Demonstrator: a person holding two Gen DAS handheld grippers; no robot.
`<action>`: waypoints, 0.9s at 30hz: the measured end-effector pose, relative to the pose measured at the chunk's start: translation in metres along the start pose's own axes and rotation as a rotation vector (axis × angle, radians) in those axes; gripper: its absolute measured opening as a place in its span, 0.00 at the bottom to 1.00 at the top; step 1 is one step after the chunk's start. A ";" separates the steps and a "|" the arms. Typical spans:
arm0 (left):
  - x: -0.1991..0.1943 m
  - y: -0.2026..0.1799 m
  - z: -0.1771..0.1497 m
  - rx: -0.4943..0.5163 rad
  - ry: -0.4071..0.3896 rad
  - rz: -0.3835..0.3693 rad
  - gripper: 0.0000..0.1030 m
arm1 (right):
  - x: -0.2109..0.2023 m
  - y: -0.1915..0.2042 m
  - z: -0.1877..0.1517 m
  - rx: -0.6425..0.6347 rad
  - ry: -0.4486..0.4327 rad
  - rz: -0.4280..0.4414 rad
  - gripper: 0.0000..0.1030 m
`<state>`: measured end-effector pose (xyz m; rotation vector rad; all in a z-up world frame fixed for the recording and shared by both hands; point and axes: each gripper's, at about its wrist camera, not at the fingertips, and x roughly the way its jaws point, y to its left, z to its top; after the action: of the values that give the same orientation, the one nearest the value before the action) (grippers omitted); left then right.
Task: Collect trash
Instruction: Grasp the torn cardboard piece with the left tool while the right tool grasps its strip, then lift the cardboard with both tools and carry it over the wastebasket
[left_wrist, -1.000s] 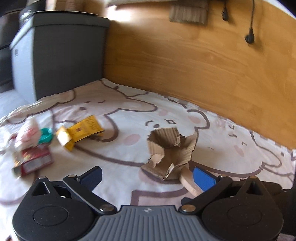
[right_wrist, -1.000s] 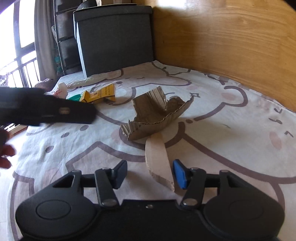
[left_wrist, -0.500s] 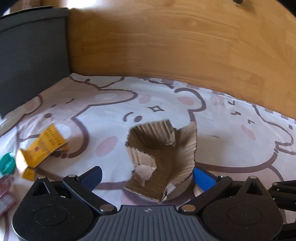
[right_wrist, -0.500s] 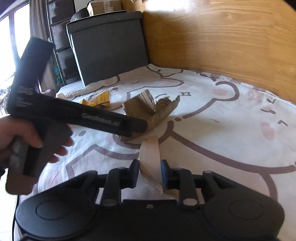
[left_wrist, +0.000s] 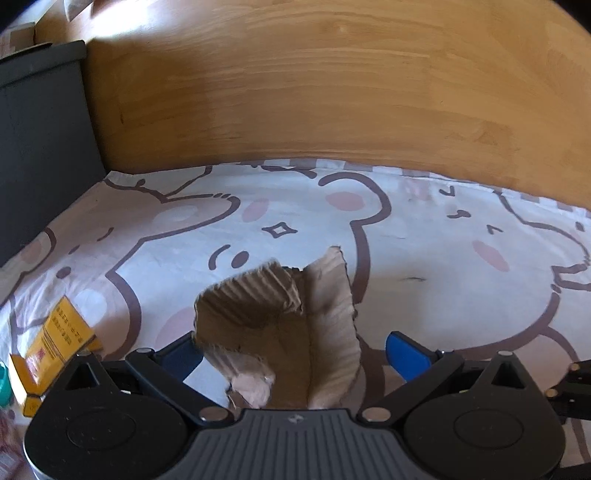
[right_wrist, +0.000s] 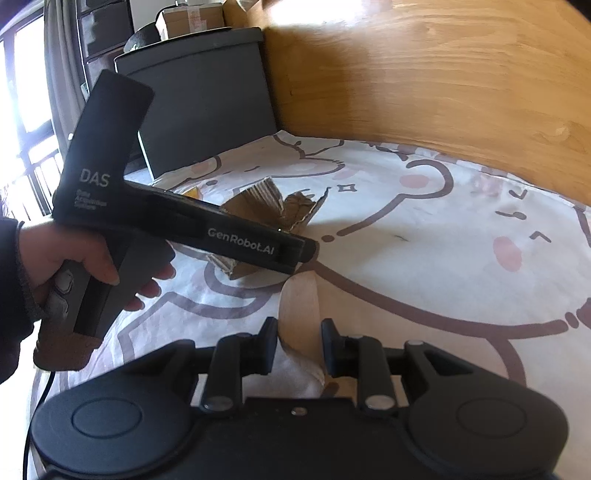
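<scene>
From your left wrist, your left gripper (left_wrist: 293, 350) stands spread wide around the torn cardboard piece (left_wrist: 284, 325) on the bed sheet (left_wrist: 424, 258), pads not pressing it; a yellow box (left_wrist: 55, 343) lies off left. From your right wrist, your right gripper (right_wrist: 299, 345) is clamped on the cardboard's tan flap (right_wrist: 300, 314).

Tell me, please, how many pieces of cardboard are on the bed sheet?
1: torn cardboard lies between the open left tongs; its strip is clamped by the right tongs. Others may be hidden.
</scene>
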<state>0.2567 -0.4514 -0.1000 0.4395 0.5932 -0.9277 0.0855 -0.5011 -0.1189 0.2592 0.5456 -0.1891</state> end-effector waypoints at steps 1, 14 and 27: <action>0.002 -0.001 0.002 0.004 0.006 0.015 1.00 | -0.001 -0.001 0.000 0.003 -0.002 -0.005 0.25; 0.005 0.006 0.008 -0.005 0.002 0.092 0.71 | -0.003 -0.015 0.002 0.050 -0.016 -0.036 0.25; -0.046 0.011 -0.014 -0.081 -0.021 0.118 0.67 | -0.003 -0.009 0.002 0.016 -0.020 -0.074 0.25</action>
<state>0.2407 -0.4096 -0.0798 0.3877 0.5775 -0.7927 0.0820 -0.5102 -0.1178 0.2524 0.5349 -0.2677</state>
